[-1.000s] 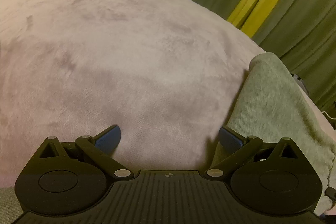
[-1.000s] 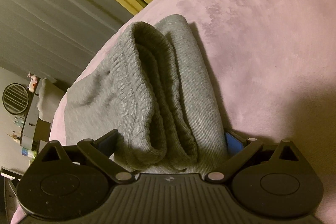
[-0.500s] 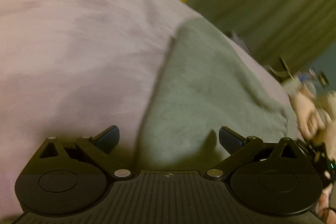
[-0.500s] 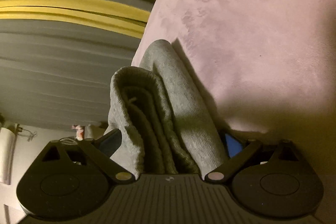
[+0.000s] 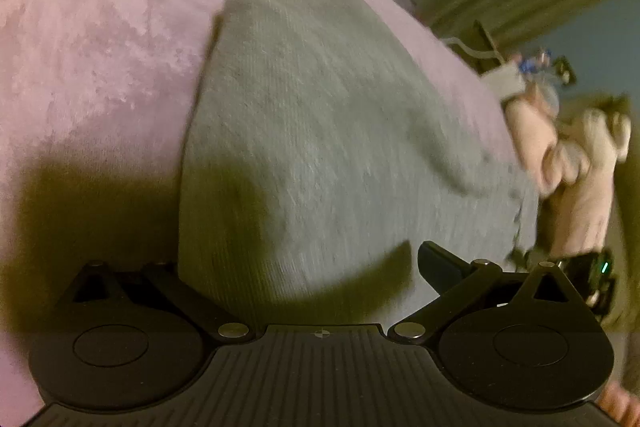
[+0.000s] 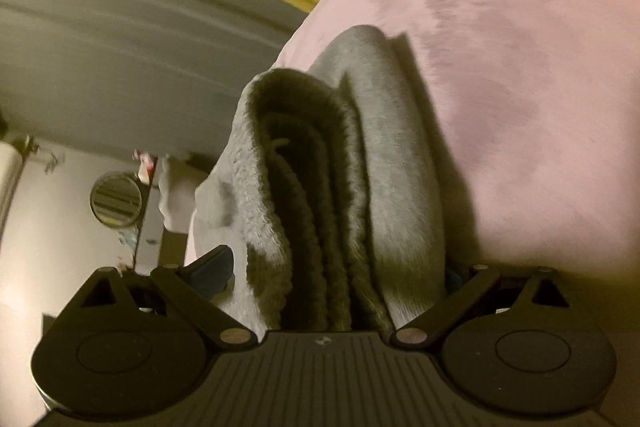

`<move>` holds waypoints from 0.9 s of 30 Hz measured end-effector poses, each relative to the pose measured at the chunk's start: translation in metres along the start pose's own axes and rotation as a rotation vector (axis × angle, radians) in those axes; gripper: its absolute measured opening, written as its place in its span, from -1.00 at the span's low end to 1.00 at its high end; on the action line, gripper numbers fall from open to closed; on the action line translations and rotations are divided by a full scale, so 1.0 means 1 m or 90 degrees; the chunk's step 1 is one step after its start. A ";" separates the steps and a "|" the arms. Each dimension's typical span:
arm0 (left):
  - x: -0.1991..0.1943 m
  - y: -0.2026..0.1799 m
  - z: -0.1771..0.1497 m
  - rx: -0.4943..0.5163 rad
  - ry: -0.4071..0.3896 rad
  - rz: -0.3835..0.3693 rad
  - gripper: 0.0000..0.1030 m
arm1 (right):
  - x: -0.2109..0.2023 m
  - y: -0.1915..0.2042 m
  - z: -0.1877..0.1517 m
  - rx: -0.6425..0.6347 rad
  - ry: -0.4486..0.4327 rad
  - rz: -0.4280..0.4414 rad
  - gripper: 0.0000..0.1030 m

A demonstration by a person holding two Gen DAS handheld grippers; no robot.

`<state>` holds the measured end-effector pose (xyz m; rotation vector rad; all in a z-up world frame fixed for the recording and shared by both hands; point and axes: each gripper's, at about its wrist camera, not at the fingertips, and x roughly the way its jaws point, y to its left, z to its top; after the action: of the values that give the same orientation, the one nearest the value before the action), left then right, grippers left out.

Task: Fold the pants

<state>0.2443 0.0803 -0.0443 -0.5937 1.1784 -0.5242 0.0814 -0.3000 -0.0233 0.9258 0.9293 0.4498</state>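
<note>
Grey pants bundled on the pink bed

Here the grey pants (image 5: 320, 131) lie folded on the pink blanket (image 5: 100, 47), near its edge by the olive curtains (image 6: 120, 39). In the right wrist view their stacked, ribbed layers (image 6: 320, 187) stand between the spread fingers of the right gripper (image 6: 336, 267), which are not pressed onto them. The left gripper (image 5: 304, 267) sits wide apart over the cloth, one finger hidden under the pants' edge. The person's hand (image 5: 560, 155) shows blurred at the far end of the cloth
</note>
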 end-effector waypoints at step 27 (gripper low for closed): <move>-0.030 -0.058 0.013 0.065 -0.144 -0.020 -0.18 | 0.014 0.106 0.025 -0.200 -0.054 -0.068 0.12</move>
<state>0.2432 0.0595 0.0191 -0.5686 0.9246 -0.5257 0.1152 -0.2439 0.0648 0.6018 0.7979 0.4470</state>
